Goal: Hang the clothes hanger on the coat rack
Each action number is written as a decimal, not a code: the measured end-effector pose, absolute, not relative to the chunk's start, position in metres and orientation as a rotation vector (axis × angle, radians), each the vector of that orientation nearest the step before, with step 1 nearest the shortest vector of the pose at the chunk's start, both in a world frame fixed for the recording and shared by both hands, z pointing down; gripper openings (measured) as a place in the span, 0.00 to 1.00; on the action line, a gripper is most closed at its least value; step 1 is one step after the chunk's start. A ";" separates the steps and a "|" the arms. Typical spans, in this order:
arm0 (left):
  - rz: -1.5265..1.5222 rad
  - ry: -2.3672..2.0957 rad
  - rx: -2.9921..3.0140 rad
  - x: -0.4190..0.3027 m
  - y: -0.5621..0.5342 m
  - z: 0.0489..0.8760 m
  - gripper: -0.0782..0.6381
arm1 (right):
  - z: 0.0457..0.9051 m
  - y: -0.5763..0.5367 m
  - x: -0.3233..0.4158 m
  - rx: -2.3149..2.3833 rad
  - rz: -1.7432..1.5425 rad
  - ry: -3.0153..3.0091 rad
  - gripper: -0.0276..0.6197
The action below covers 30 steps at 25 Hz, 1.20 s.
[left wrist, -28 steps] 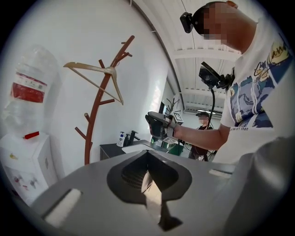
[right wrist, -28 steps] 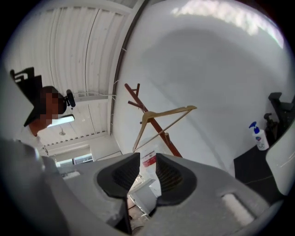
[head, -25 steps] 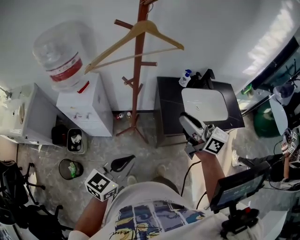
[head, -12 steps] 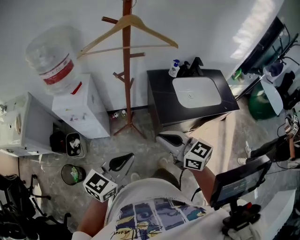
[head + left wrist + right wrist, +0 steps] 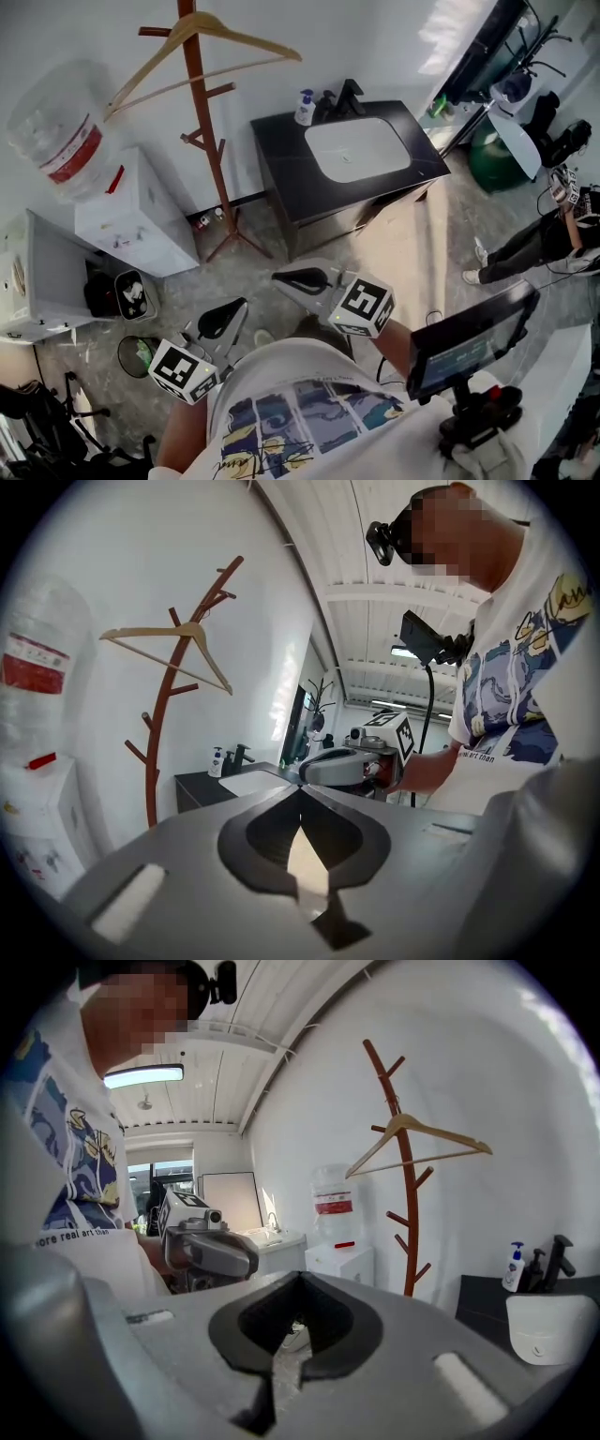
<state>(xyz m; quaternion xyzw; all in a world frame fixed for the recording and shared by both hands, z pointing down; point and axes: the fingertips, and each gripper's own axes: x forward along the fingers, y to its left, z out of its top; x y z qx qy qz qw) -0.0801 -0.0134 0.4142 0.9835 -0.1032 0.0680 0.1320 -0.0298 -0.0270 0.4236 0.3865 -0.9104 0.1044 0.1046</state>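
**Hanger on the rack, both tongs closed and empty**

The wooden clothes hanger (image 5: 246,39) hangs by its hook high on the coat rack (image 5: 208,141), far left against the wall (whether it sits level is hard to judge from these angles). The left gripper (image 5: 236,309) and right gripper (image 5: 278,277) sit near the person's torso, well apart from the rack, each with jaws together on nothing. The hanging looks done. The best move now is to keep both tongs clear of the rack, so nothing knocks the hook.

Water bottle (image 5: 58,131) atop white dispenser (image 5: 131,220), black vanity (image 5: 281,142) with white basin (image 5: 356,150), soap bottle (image 5: 304,107) and black faucet (image 5: 347,96) at its back edge, waste bin (image 5: 127,292) beside the dispenser
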 end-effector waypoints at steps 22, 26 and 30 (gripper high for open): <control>0.215 -0.274 2.868 -0.082 -0.008 0.417 0.11 | 0.418 -0.021 -0.053 1.082 0.222 -2.660 0.05; 0.216 -0.277 2.866 -0.084 -0.010 0.418 0.11 | 0.419 -0.023 -0.056 1.075 0.221 -2.657 0.05; 0.203 -0.287 2.871 -0.086 -0.011 0.415 0.11 | 0.418 -0.022 -0.056 1.073 0.214 -2.656 0.05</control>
